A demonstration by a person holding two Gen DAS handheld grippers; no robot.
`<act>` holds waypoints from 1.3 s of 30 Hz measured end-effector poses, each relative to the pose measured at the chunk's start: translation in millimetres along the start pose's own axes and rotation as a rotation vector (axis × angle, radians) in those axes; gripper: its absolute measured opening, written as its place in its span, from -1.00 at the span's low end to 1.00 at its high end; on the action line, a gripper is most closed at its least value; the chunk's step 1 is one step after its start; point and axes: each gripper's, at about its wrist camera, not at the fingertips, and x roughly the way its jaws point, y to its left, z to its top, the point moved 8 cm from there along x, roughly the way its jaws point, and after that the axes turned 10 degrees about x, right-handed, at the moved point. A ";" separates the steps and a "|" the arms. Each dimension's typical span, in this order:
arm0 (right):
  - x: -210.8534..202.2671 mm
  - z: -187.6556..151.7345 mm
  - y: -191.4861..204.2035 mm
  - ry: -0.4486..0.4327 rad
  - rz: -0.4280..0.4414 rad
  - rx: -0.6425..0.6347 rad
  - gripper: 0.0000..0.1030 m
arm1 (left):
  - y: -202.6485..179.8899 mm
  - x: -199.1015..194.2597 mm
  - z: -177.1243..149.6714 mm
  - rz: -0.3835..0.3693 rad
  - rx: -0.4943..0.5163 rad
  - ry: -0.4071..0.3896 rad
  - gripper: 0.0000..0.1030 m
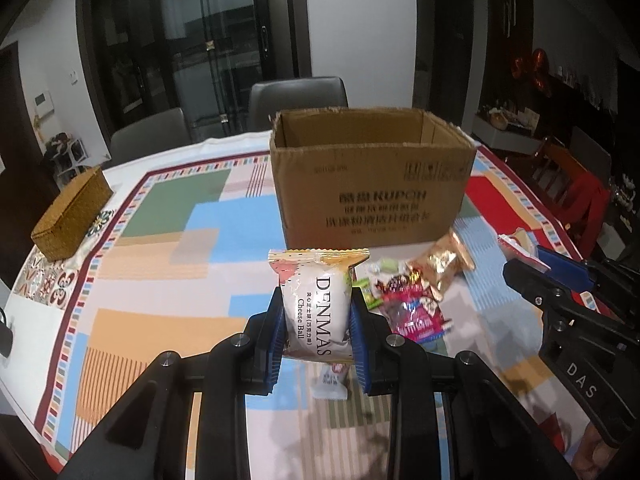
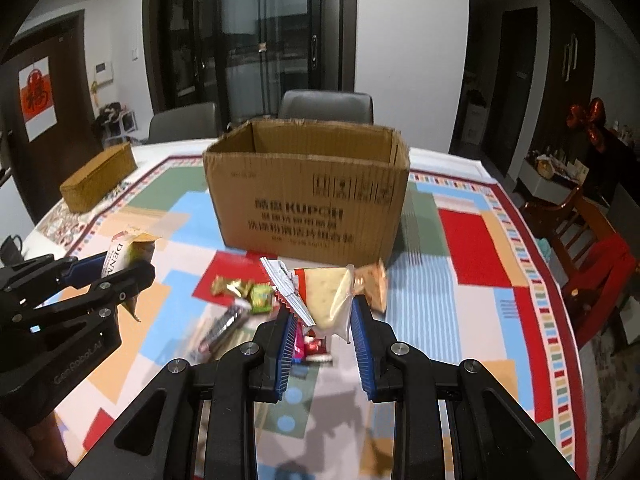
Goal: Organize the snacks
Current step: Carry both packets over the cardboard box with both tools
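standing open-topped, cardboard box point(image 1: 372, 184) hides its contents; left tool point(image 1: 318, 320) pinches cheese ball pack point(image 1: 316, 308), right tool point(image 2: 322, 320) cracker pack point(image 2: 328, 296).

Black hand-held gripper point(image 1: 318, 320), blue ribbed pads point(image 1: 276, 344), silver screws.

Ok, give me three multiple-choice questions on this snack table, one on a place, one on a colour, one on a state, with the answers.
1. Where is the wicker box relative to the carton?
A. inside it
B. apart, to its left
C. on top of it

2. What colour are the pads of the tongs?
A. blue
B. yellow
C. white

3. What are the left tongs doing?
A. standing open
B. gripping the cheese ball pack
C. gripping the carton

Answers: 1 B, it sits off near the table edge. 2 A, both wrist views show blue ribbed pads. 3 B, the pack is pinched between the pads.
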 end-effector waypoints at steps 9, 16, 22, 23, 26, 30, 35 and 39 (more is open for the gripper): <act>-8.4 30.1 -2.5 -0.062 -0.002 0.017 -0.44 | 7.4 -5.2 28.8 0.009 -0.008 -0.050 -0.43; -13.0 58.0 -1.7 -0.122 -0.005 0.022 -0.44 | 14.9 -5.1 54.3 0.020 -0.011 -0.087 -0.43; -13.7 82.0 -1.6 -0.169 -0.008 0.022 -0.44 | 21.8 -2.3 75.4 0.032 -0.008 -0.113 -0.43; -13.7 84.8 -1.6 -0.177 -0.009 0.021 -0.44 | 22.8 -1.9 79.4 0.034 -0.008 -0.118 -0.43; -13.5 97.1 -1.3 -0.201 -0.014 0.017 -0.44 | 24.7 0.0 89.6 0.035 -0.003 -0.128 -0.43; -11.4 109.2 -0.4 -0.218 -0.017 0.018 -0.44 | 26.0 3.8 105.2 0.035 0.007 -0.144 -0.43; -6.1 124.8 -4.3 -0.236 -0.023 0.034 -0.44 | 29.8 8.0 122.4 0.036 0.014 -0.168 -0.43; 1.5 138.0 -8.8 -0.238 -0.024 0.052 -0.44 | 32.1 14.1 135.0 0.031 0.014 -0.174 -0.43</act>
